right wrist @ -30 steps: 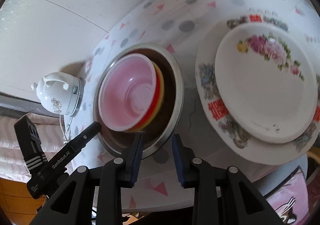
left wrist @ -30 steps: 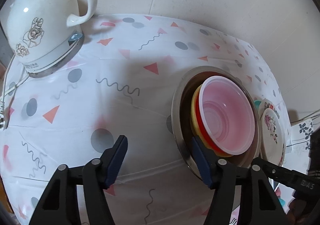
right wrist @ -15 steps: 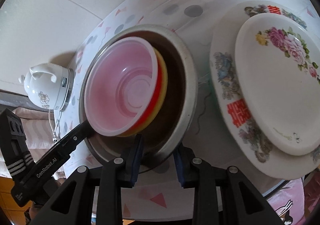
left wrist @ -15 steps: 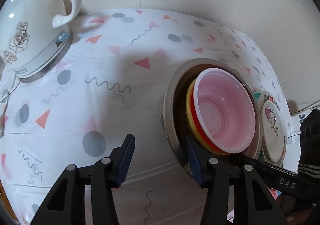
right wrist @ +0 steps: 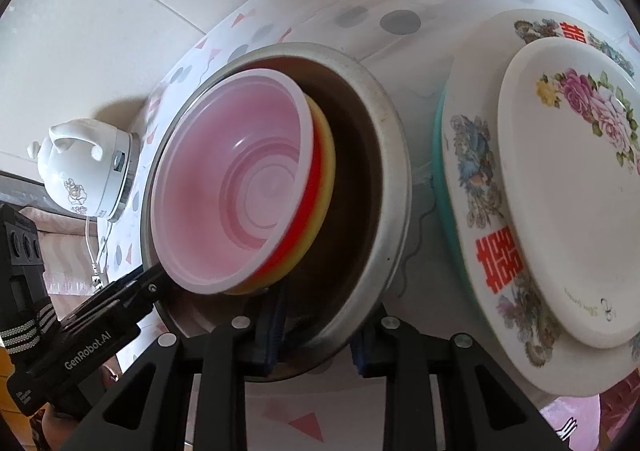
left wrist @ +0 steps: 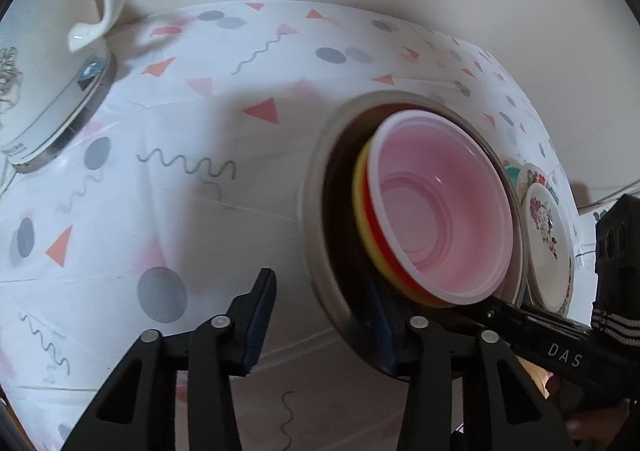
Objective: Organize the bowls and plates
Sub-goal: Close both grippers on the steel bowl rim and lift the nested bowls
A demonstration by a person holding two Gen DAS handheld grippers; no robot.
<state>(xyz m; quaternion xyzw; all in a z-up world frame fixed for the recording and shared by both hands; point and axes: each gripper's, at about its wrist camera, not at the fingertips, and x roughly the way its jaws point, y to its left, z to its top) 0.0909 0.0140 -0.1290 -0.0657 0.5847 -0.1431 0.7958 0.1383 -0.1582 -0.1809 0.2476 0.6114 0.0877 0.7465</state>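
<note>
A steel basin (left wrist: 320, 219) (right wrist: 396, 187) holds a stack of bowls: pink (left wrist: 440, 207) (right wrist: 236, 179) on top, red and yellow beneath. My left gripper (left wrist: 320, 319) is open, its right finger inside the basin's near rim and its left finger outside on the cloth. My right gripper (right wrist: 316, 335) straddles the basin's near rim, one finger inside and one outside; contact is not visible. To the right lies a stack of flowered plates (right wrist: 568, 187) (left wrist: 548, 235).
A white kettle (left wrist: 44, 63) (right wrist: 86, 171) stands at the far left of the patterned tablecloth (left wrist: 200, 139). A wall runs behind the table. The plates reach the table's right edge.
Both grippers have moved in toward the basin. The right gripper's fingers now sit on either side of the rim, and the left gripper's right finger has gone inside the rim.
</note>
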